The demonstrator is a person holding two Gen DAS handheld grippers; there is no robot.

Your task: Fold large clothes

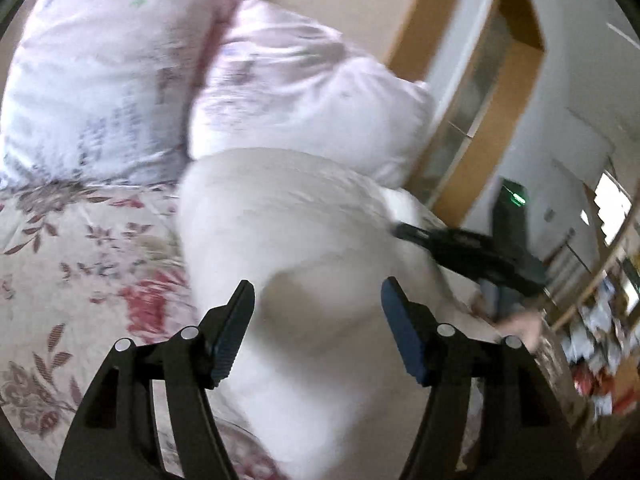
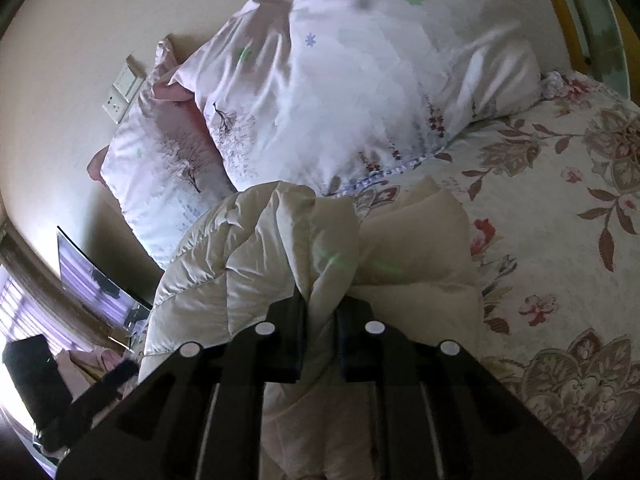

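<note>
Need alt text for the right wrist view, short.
The right gripper is shut on a bunched fold of a cream quilted jacket lying on a bed with a floral bedspread. Behind it, pale printed pillows rest against a beige wall.

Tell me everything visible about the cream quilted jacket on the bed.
The cream quilted puffy jacket looks padded, with stitched channels and a soft, slightly shiny shell. It lies bunched and partly folded on the floral bedspread, just in front of the pale printed pillows. The right claw is shut on a raised fold of it. The left claw stands open over it, pads apart and not pressing the fabric.
</note>
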